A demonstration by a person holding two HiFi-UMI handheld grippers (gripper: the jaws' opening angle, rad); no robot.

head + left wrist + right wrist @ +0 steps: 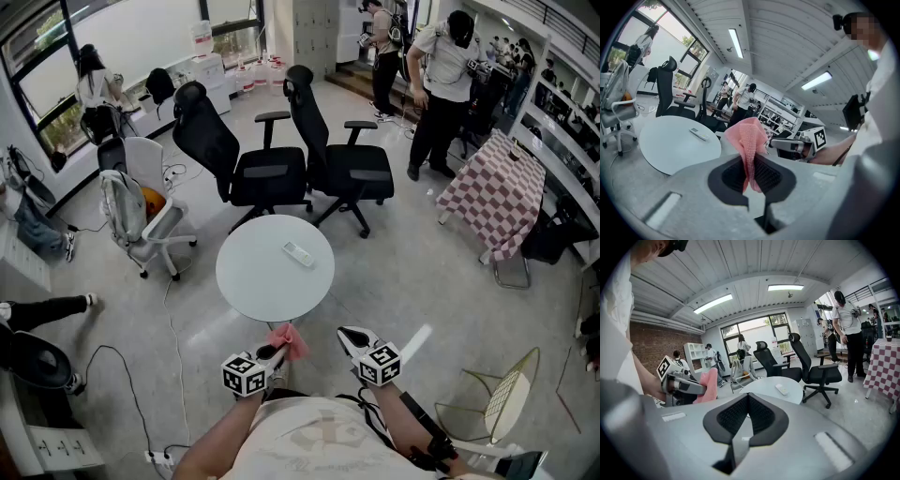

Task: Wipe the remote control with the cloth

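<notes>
Remote (299, 253) lies flat on the round white surface (246, 281), a bit past centre toward the far right, set at a slant. Cloth (751, 139), pink, isn't on it yet. It's pinched in the left tool (752, 174), jaws clamped on a narrow fold, w/ most of the fabric bunched up past the tips. Right tool (747, 414) is closed tight w/ nothing btw its pads. Both tools sit low by the person's body, just short of the near rim & well apart from the remote. Two black office chairs (309, 159) stand beyond the surface on the far side.

Step in hand, as I read it: reach in w/ the cloth; wiping not begun.

How to do it well, IMO:
- Lead w/ the loose bunch of cloth, not the hard tips, so fabric meets the remote first.
- Remote looks light & the top looks smooth, so it'll prob. skate under a push. Pin one end w/ the right tool before stroking.
- Wipe along its length, toward the pinned end, w/ light pressure.
- Grip on the cloth is only a thin fold, so a hard drag could pull it out. Keep strokes short.
- Remote is nearer the far side, so don't shove it toward that rim.
</notes>
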